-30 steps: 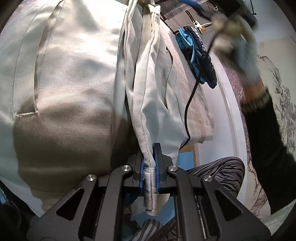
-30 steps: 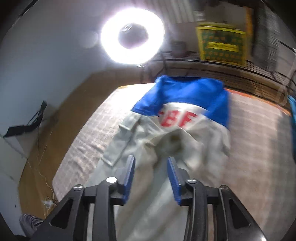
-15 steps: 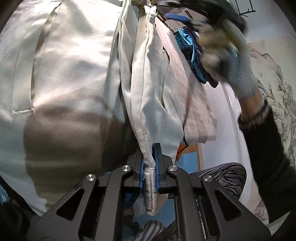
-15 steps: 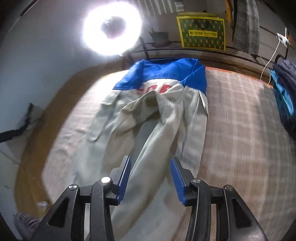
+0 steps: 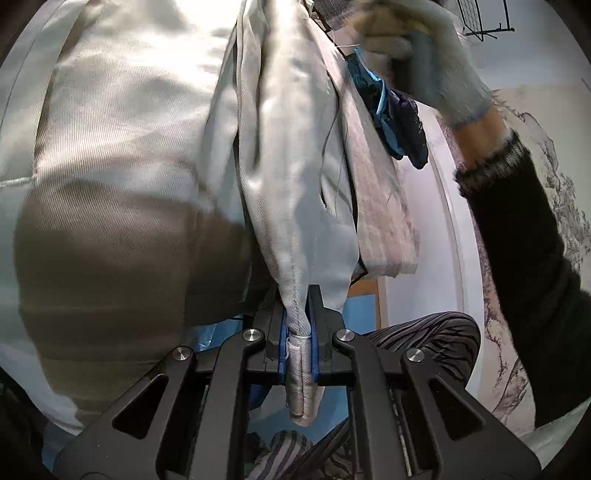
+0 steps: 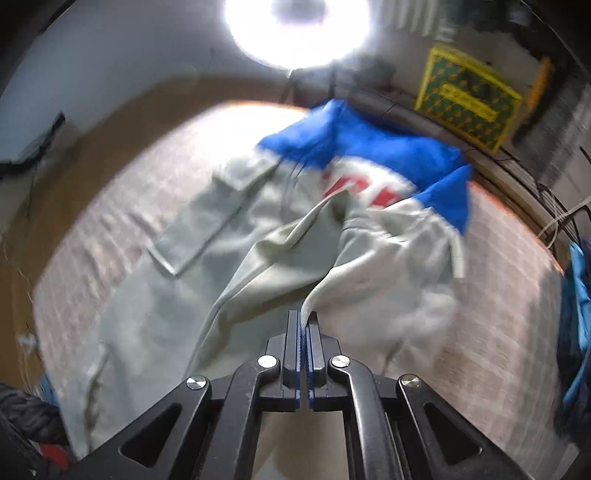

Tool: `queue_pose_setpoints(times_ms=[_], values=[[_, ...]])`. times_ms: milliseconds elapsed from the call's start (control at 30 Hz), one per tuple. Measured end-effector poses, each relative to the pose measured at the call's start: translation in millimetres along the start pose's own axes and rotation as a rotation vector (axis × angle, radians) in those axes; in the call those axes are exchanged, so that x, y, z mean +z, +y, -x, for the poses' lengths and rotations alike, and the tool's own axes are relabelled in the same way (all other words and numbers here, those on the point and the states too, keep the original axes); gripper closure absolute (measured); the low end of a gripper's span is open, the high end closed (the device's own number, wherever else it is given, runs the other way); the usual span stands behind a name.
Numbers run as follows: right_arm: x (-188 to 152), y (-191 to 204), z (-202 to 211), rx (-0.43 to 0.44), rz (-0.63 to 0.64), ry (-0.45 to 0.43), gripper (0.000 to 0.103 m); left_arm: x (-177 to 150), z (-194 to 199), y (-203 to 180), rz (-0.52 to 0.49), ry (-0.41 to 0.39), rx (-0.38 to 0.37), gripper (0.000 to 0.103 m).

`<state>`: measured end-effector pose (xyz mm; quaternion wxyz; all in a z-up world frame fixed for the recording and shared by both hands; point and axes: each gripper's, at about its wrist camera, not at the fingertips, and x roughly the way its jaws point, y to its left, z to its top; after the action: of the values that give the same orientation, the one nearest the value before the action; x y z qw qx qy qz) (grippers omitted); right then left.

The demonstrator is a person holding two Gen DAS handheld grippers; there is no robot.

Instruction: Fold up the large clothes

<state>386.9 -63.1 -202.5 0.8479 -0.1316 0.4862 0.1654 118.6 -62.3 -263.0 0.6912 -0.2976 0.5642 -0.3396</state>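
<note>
Both jaws clamp the grey garment (image 6: 266,266): the left gripper (image 5: 297,332) holds a hem, the right gripper's (image 6: 304,328) jaws have just closed on a fold; the body stretches lengthwise ahead across the bed (image 6: 498,332).

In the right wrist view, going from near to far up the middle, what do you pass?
right gripper, shut on a fold of the pale grey garment → red lettering → blue yoke → ring light.
</note>
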Motion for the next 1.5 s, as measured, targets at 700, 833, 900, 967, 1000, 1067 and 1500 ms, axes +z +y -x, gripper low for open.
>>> queue_pose_setpoints(times_ms=[700,833,900,967,1000,1067,1500], values=[[-163,-44,158,0.317,-0.410,-0.207,0.069,-4,7,-1,-0.061,-0.036,0.104,0.092],[-235,-13,161,0.317,-0.407,-0.135,0.064,-10,22,-7,-0.075,-0.047,0.130,0.091],[-259,4,158,0.306,-0.387,-0.108,0.059,-14,40,-9,-0.085,-0.062,0.138,0.091],[-278,19,148,0.342,-0.372,-0.067,0.052,-19,64,-9,-0.100,-0.089,0.145,0.091],[-285,23,143,0.359,-0.368,-0.049,0.050,-20,76,-8,-0.101,-0.101,0.149,0.090],[-299,36,131,0.393,-0.356,-0.006,0.050,-22,104,3,-0.096,-0.127,0.182,0.078],[-302,38,67,0.509,-0.346,0.064,0.034,-2,123,101,0.073,-0.077,0.179,0.042]])
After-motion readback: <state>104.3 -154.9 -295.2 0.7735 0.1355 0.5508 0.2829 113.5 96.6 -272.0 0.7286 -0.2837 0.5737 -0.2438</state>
